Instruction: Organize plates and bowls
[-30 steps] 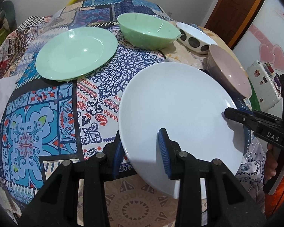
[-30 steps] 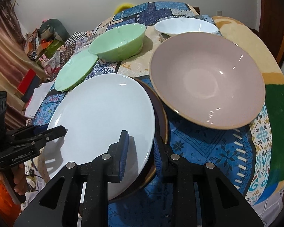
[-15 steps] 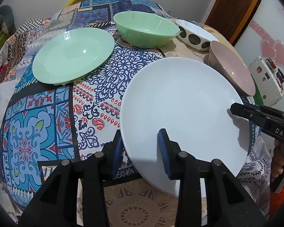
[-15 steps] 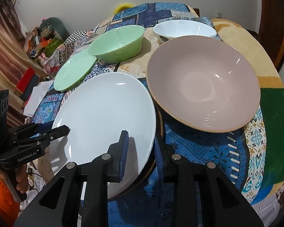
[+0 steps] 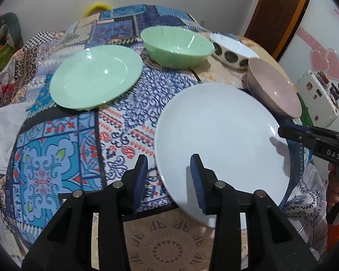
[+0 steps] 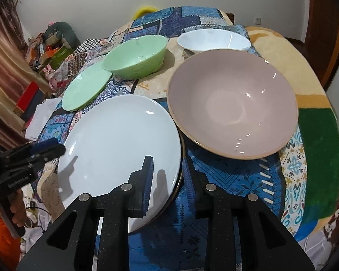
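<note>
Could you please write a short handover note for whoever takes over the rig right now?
Left gripper: open, fingers astride the near rim of the white plate.
Right gripper: open, astride that plate's opposite rim, over a dark plate's edge beneath.
On the table: green plate, green bowl, spotted bowl, pink bowl, all separate.
Done: no stacking visible apart from white on dark.
Left: group plates and bowls.

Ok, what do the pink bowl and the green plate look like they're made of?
Pink bowl: probably glazed ceramic, since it has a glossy inside with sharp highlights and a bare tan rim. Green plate: an opaque, smooth, shiny surface, which could be milk glass or melamine; the look alone doesn't settle it.
</note>
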Available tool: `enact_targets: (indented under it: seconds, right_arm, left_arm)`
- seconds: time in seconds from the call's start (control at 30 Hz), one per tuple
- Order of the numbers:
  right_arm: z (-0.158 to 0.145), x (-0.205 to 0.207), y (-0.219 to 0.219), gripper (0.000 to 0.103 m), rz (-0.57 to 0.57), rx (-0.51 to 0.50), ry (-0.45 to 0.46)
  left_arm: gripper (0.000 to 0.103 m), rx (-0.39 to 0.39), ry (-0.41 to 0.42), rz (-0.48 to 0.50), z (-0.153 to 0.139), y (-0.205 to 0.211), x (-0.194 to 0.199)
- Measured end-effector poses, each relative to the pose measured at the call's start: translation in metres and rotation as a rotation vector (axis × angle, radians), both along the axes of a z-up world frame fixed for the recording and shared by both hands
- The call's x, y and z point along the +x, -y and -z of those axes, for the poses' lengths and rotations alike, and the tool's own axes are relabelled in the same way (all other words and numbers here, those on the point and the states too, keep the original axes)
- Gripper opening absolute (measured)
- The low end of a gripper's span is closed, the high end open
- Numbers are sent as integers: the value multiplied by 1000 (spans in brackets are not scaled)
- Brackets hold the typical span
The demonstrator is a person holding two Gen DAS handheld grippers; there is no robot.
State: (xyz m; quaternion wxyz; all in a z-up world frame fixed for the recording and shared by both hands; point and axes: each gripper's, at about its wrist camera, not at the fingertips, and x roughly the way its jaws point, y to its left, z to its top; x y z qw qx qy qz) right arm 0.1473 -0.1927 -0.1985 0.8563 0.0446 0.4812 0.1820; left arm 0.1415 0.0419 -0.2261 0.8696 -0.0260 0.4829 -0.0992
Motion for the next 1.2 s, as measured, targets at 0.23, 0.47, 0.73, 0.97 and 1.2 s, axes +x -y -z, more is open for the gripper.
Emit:
enact_targets:
  seconds: [0.23,0.47,0.73,0.97,1.2]
  right_arm:
    - [-21,2,-24,26,-48,-18,62]
    - [-42,15,-64,39,-99,-17,138]
    - [-37,45,-113,50,-146,-18,125]
    - [-19,77,-145,50,-156,-16,36]
    - [6,103,-169,50,-148,-68,-34]
  left_arm:
    - [56,17,112,-80,-33,-31,-12]
    - [68,71,210,-148,-64,-69,-17]
    - [84,126,240,-185,-72,-104,-5]
    - [89,102,193,-201,-57,-138,28]
    - [89,76,124,-220,-29,-169,73]
